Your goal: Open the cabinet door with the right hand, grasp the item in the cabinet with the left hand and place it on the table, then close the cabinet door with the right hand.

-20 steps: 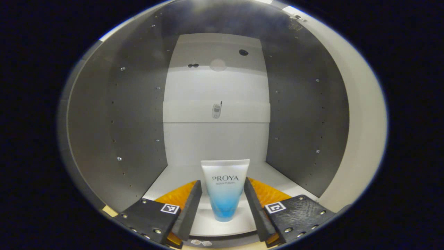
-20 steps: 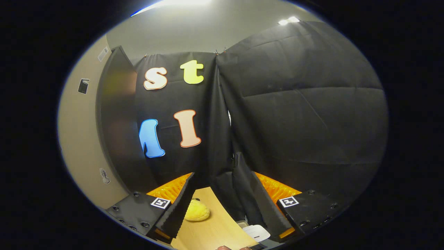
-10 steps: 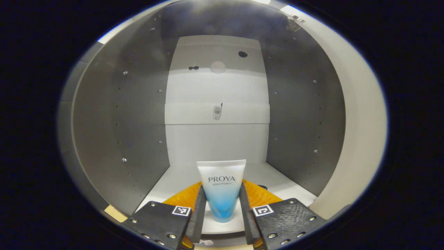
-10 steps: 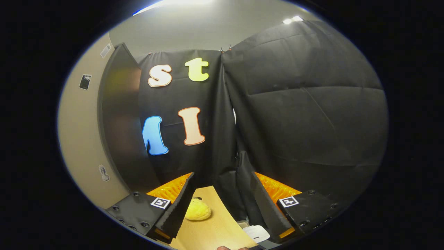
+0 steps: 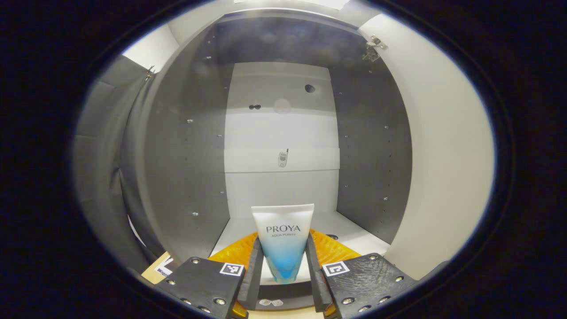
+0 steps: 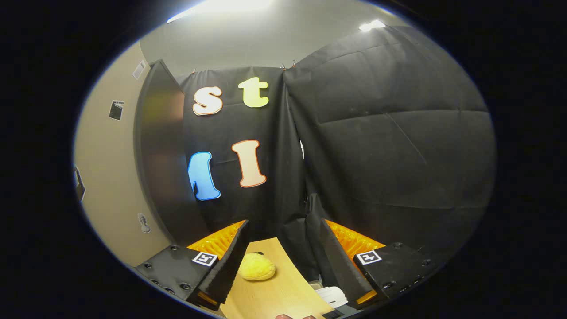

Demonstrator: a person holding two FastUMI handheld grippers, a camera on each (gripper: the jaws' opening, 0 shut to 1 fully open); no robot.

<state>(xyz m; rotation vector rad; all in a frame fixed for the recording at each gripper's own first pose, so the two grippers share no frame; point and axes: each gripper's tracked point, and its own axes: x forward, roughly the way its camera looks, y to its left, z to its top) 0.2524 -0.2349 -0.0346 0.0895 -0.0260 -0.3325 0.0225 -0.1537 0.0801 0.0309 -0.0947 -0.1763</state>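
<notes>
Your booth had black cloth walls and a grey ceiling with lights on. In the right gripper view the open cabinet door stood at the left, dark inner face toward you, beside a beige wall. A light wooden table ran below, with a yellow lumpy thing lying on it between your right fingers but farther off, not touched. A white object sat low at the table's right edge, too cut off to name.

In the left gripper view you faced into the cabinet: dark grey side walls with rows of small holes, pale back panel, white floor, hinge at upper right. A small phone sticker was on the back panel.

Your tube stood cap down, white at the wide top fading to blue at the bottom, at the cabinet's front edge. Whether it touched the floor you couldn't tell.

Your left gripper had both fingers pressed on the tube's lower sides. Your right gripper had jaws well apart, holding nothing
</notes>
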